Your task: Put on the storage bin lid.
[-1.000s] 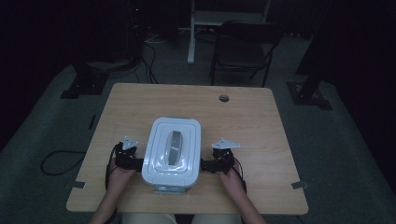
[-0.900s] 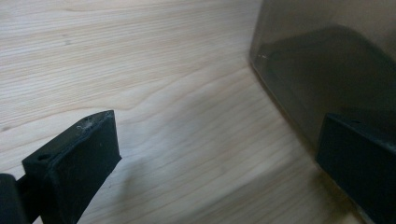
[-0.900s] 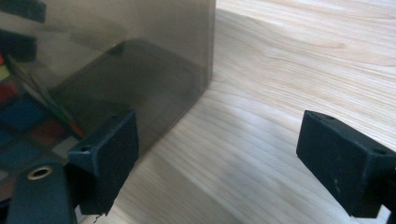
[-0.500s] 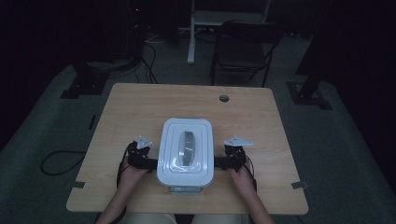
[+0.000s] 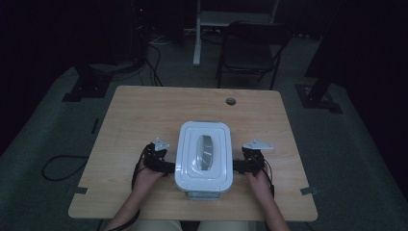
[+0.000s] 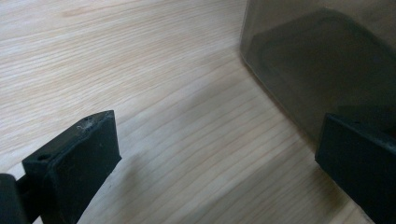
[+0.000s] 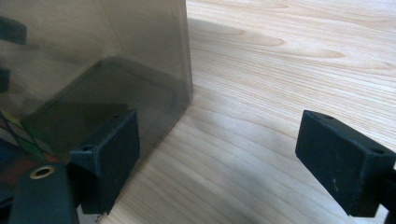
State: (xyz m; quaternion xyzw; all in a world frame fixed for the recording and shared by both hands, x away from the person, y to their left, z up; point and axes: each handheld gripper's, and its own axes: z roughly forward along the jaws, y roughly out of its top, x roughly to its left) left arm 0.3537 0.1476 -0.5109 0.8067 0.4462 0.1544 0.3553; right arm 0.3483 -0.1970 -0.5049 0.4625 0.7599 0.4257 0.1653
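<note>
Left gripper (image 5: 166,166): jaws spread, nothing between them, just beside the box's left wall. Lidded box (image 5: 204,156): white lid, smoky translucent walls, standing upright on the worktop (image 5: 144,110), near-centre; long axis runs near to far. No legible writing; coloured squares show faintly through the wall. Right gripper (image 5: 236,167): jaws spread, empty, by the right wall.

The box (image 5: 204,159) has a white lid with a grey oval handle at its centre, over smoky grey see-through walls. Both the left gripper (image 5: 163,166) and the right gripper (image 5: 239,167) are black, each topped by a pale grey plate. The table (image 5: 144,115) is light wood with fine grain. At seven o'clock through the box wall, a multicoloured checked patch (image 7: 18,140) shows.
</note>
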